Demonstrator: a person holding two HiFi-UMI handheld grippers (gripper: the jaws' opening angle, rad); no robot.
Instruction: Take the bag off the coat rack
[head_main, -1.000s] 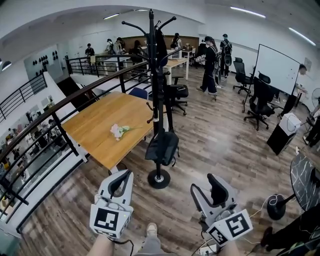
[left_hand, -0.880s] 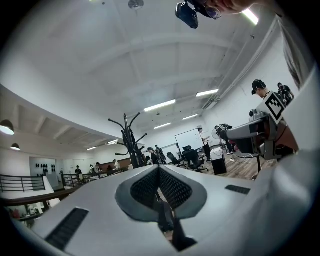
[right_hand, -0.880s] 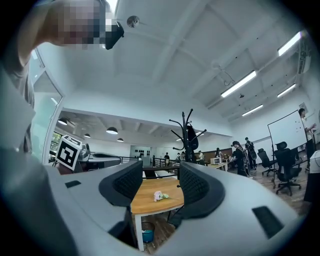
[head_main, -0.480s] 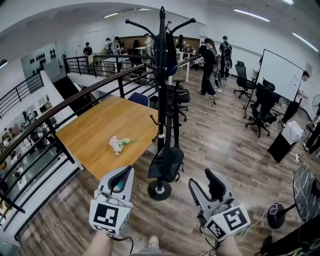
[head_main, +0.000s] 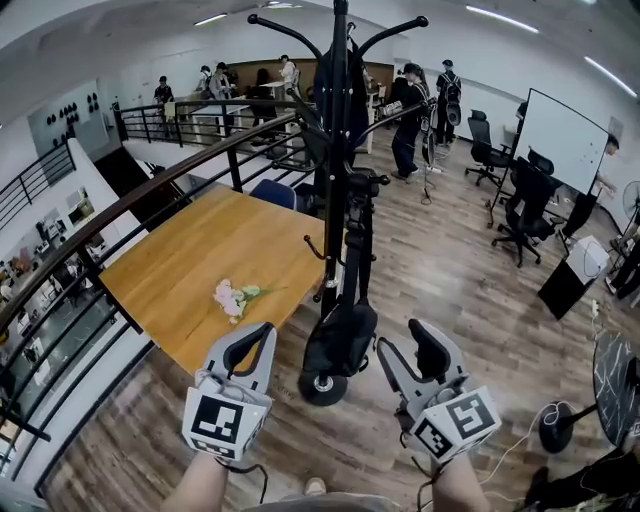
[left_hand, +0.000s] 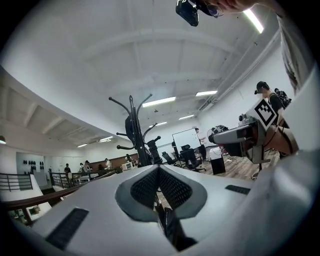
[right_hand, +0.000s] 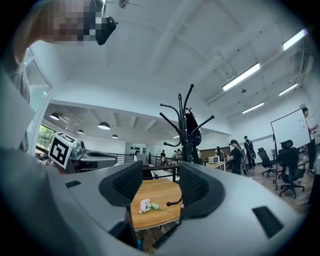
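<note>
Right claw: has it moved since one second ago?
Yes. The right claw has advanced toward the coat rack: its tips, earlier level with the rack's base, now show beyond it.

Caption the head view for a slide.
Left gripper and right gripper face the black bag hanging on a coat rack by a table.

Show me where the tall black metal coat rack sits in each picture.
Head view: the tall black metal coat rack stands centre.
Left gripper view: rack left of centre.
Right gripper view: rack centre.
Shared landmark: white whiteboard, right of it everywhere.
</note>
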